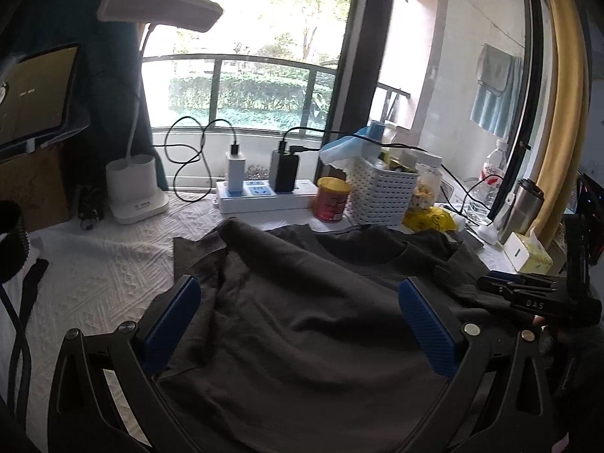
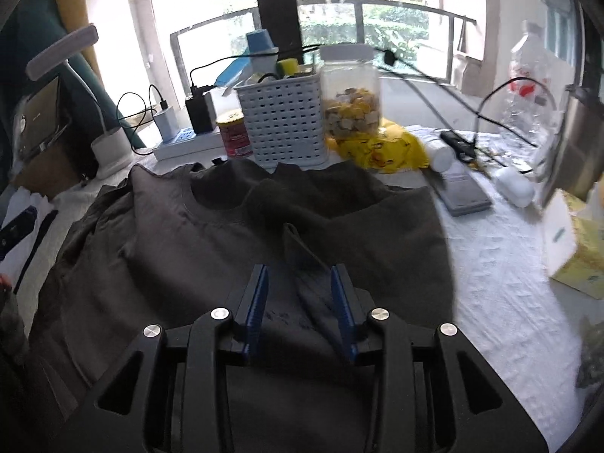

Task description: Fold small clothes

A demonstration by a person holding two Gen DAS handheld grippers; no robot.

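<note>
- Your shirt (image 2: 234, 249) lies spread on the table (image 2: 502, 264), collar toward the window.
- Behind the collar stands the basket (image 2: 283, 124), with the can (image 2: 234, 134) touching its left side and the jar (image 2: 351, 98) just to its right.
- Left of the can sits the power strip (image 1: 264, 198), two chargers plugged into it.
- The lamp (image 1: 136, 188) stands further left.
- Right of the shirt, a tissue box (image 2: 577, 253) sits near the table edge.
- A fold of shirt rises between your right gripper's (image 2: 300, 290) jaws.
</note>
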